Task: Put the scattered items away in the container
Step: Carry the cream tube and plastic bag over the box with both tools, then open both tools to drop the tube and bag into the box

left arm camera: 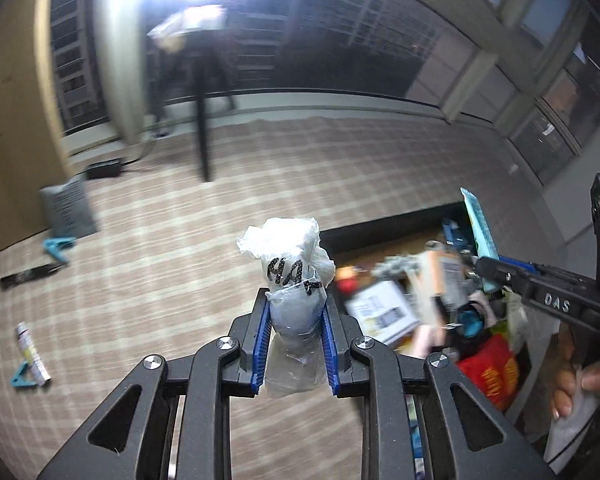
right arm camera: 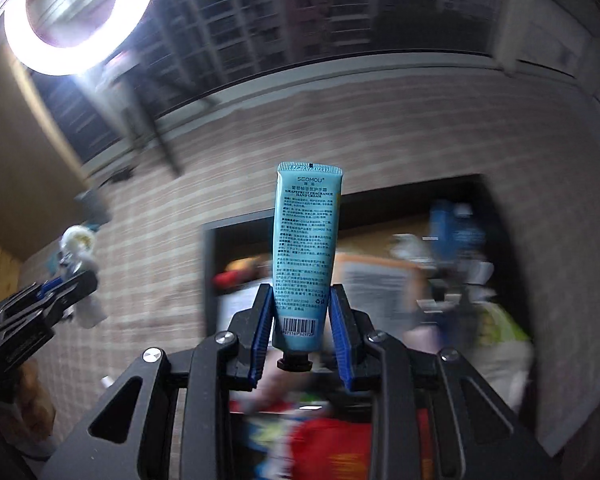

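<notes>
Two items in transit: left tool (left arm camera: 296,332) clamps plastic-wrapped bundle (left arm camera: 290,276), right tool (right arm camera: 302,330) clamps hand-cream tube (right arm camera: 306,248); container (left arm camera: 428,304) looks near-full; several clips (left arm camera: 58,248) left on floor.

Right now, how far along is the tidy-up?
Done: the container already holds many items. In hand: left gripper clamps a plastic-wrapped bundle; right gripper clamps a hand cream tube. Left: clips and a tube on the rug.

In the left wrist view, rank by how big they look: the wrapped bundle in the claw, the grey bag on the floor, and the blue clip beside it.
1. Wrapped bundle, though nearness inflates it
2. Grey bag
3. Blue clip
</notes>
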The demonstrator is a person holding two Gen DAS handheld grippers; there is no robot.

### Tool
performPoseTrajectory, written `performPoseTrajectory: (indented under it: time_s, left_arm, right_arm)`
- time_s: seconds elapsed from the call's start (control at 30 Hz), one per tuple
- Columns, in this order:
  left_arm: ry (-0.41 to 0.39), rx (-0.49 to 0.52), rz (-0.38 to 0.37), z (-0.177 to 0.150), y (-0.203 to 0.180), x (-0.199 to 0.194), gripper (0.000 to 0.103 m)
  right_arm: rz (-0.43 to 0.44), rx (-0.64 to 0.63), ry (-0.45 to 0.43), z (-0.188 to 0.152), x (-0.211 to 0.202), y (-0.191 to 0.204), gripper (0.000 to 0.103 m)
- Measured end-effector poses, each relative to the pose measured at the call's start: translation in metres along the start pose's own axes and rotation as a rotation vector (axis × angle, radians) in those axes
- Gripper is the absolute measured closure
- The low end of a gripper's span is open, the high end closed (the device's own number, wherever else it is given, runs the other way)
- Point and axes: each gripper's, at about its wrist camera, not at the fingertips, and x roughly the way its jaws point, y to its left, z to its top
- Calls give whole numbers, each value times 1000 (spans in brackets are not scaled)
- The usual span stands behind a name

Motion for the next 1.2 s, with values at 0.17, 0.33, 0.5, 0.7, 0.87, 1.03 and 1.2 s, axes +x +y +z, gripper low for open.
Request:
performPoseTrajectory:
  time_s: [0.17,0.33,0.5,0.7,0.87,1.03,1.2]
  left_arm:
    - [30,63,-37,4,-45,17,81]
    - [56,120,-67,5,-82,28,81]
    - [66,183,-90,4,-121,32,81]
    - [92,220,-143,4,-149,38,29]
    - [83,236,-112,1,-150,39,25]
    - [63,242,-82,-2,-148,34,27]
    - [47,252,-68,-3,-148,26,27]
  right_arm:
    - [-60,59,-12,4,-9,-47,76]
    - [-93,99,-8,5,-10,-80,76]
    - [-115,118,2,5,-7,-99,76]
    - [-93,163,14,8,-4,-112,49]
    - [-92,176,-24,10,-13,-116,38]
    - [-90,176,-27,11,-16,-113,38]
    - [-90,161,-17,8,-19,-109,38]
